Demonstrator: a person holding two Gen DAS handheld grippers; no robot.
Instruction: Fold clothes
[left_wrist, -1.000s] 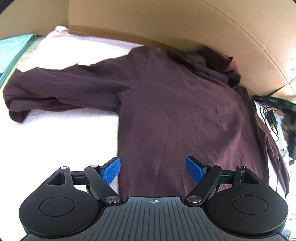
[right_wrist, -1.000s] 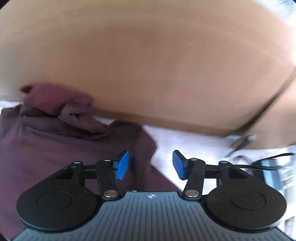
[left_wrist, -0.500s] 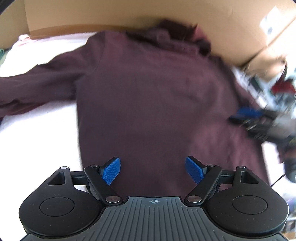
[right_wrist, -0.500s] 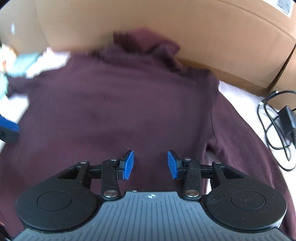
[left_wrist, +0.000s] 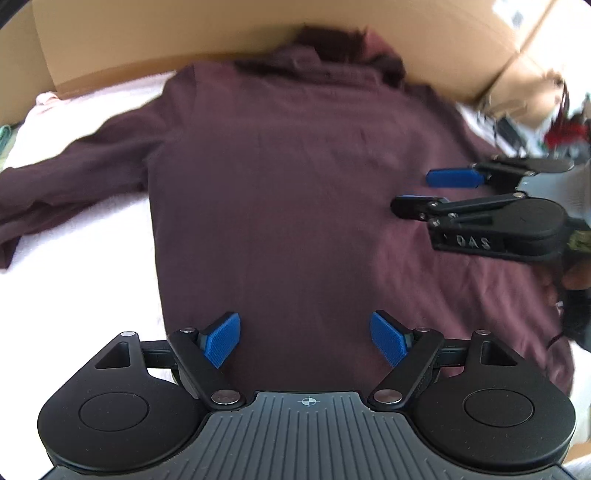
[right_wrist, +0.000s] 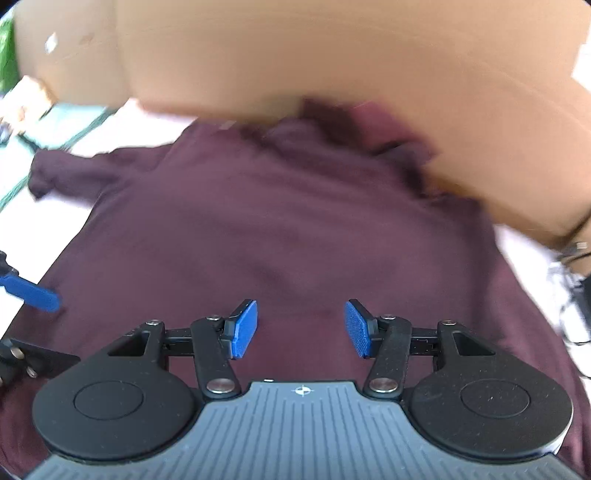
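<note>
Both grippers have swung over the one maroon shirt (left_wrist: 280, 206) lying flat on the white cloth (left_wrist: 81, 295). Left gripper (left_wrist: 306, 338) and right gripper (right_wrist: 301, 328) hover with jaws apart, empty. Collar blurred against cardboard (right_wrist: 332, 55).

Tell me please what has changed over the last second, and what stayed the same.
The right gripper swung from the garment's right edge by the brown cardboard wall to over the middle of the dark maroon long-sleeved top, and now shows in the left wrist view. The left gripper shifted from the left hem toward the centre. Both jaws stayed open and empty; the top still lies flat on the white cloth.
</note>
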